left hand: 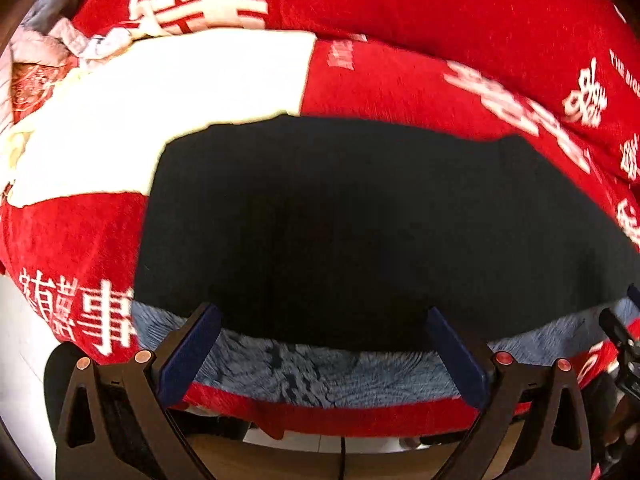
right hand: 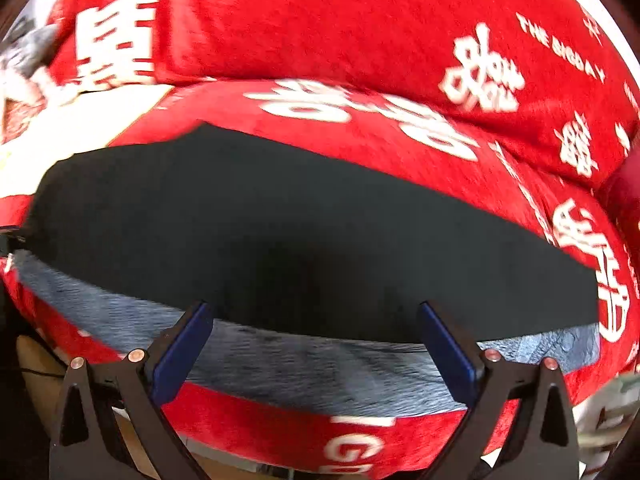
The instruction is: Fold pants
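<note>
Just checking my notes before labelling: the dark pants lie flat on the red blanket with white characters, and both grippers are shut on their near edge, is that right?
Not quite: both the left gripper and the right gripper are open, jaws spread wide at the near edge, as each wrist view shows. The dark pants do lie flat on the red blanket with white characters.

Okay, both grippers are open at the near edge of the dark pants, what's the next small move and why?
Probably ease both forward and close on the near hem. The left gripper and right gripper are open, holding nothing, and the pants lie flat on the red blanket.
</note>
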`<state>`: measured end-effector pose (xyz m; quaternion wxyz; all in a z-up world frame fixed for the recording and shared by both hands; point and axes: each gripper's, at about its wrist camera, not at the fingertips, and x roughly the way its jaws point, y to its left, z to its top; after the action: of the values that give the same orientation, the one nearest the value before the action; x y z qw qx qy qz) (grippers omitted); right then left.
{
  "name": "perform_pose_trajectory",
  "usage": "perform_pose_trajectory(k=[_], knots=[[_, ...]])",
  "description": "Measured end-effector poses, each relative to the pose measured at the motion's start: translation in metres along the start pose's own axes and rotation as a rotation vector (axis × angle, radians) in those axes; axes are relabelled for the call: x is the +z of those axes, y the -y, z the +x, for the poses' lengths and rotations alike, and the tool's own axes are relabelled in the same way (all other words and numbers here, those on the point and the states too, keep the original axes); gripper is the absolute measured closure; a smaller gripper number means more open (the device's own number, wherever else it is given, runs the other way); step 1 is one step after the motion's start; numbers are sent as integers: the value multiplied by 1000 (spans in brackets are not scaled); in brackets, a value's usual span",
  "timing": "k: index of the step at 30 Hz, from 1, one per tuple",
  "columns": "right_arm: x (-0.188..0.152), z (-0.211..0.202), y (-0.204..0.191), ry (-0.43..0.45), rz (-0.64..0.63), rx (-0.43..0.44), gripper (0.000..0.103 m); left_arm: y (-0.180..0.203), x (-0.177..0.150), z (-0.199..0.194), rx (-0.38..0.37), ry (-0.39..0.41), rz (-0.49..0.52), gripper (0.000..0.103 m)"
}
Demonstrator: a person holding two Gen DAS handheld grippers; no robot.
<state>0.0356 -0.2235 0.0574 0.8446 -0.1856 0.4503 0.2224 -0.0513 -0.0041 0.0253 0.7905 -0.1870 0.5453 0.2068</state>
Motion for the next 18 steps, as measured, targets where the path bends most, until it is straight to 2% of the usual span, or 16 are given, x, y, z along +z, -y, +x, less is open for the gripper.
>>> perform_pose_trajectory(k=[2,5,7,9,12,13,15,16,18], knots=[[-4,8,-13,-26,-9,6,1,-3,-5,9,-11,-7,-22,0],[-13,34,-23,-129,-11,-18,1,-1,-5,6,-6,2,-7,0],[-10,28,-30,-108,-41,-37,1,1,-8,-7,1,42,14,0],[-4,18,-37,-76,-49,-6,1,2,-10,-14,7,80,37,0],[6,18,-47,-54,-61,2,1,0,-10,3,13,24,37,0],[8,24,-51,-68,-61,4,1,-6,-10,7,-25,25,-3,0],[10,37,-55,-124,-49,22,1,-8,-8,3,-36,11,-15,0],[10,37,-55,-133,-36,33,1,-11,-7,-3,-34,22,-9,0],[16,27,-56,-90,-10,66,1,-14,-5,-14,-29,68,-6,0]])
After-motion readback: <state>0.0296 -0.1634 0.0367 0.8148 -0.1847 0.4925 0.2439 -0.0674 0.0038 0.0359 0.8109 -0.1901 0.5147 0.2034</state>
